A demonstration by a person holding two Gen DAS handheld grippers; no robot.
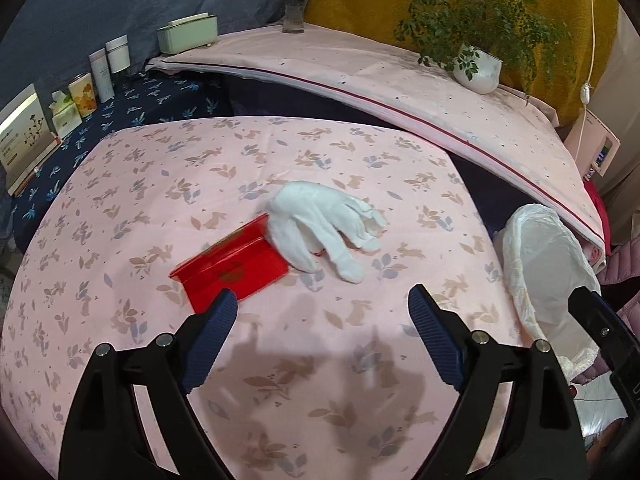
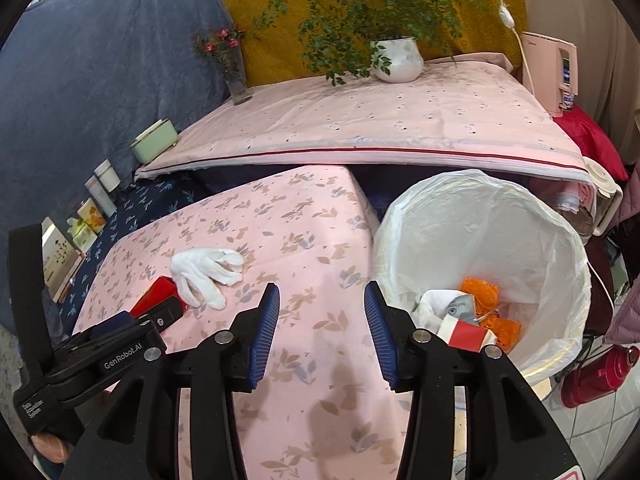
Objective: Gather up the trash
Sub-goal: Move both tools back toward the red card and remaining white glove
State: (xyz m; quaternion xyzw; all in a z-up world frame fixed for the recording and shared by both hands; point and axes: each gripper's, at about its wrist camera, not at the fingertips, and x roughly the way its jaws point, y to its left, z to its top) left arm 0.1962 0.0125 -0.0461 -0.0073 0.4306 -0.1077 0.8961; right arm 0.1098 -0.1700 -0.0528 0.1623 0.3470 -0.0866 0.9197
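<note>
Where the pink patterned cloth covers it, the counter [image 1: 132, 208] carries the two loose items in view. A bin [image 2: 472, 216] lined with a white bag stands just beside the counter's right edge; it holds an orange wrapper [image 2: 482, 290], a grey mask [image 2: 460, 305] and a red-and-white carton [image 2: 466, 331]. A higher surface under a pale pink cloth runs behind the counter and carries a potted plant [image 2: 398, 60] and a vase of flowers [image 2: 236, 76].

On the counter, a red box [image 1: 236, 266] lies flat, slightly tilted in plan. A white glove [image 1: 320, 226] lies touching the box's far right end, fingers spread toward the bin.

The left claw [image 1: 322, 310] hovers over the counter with its jaws released and spread wide; nothing sits between them. Its left fingertip overlaps the near edge of the red box in the left wrist view; contact cannot be told. The right claw [image 2: 322, 304] is also released, jaws partly apart and empty, near the bin's rim.
</note>
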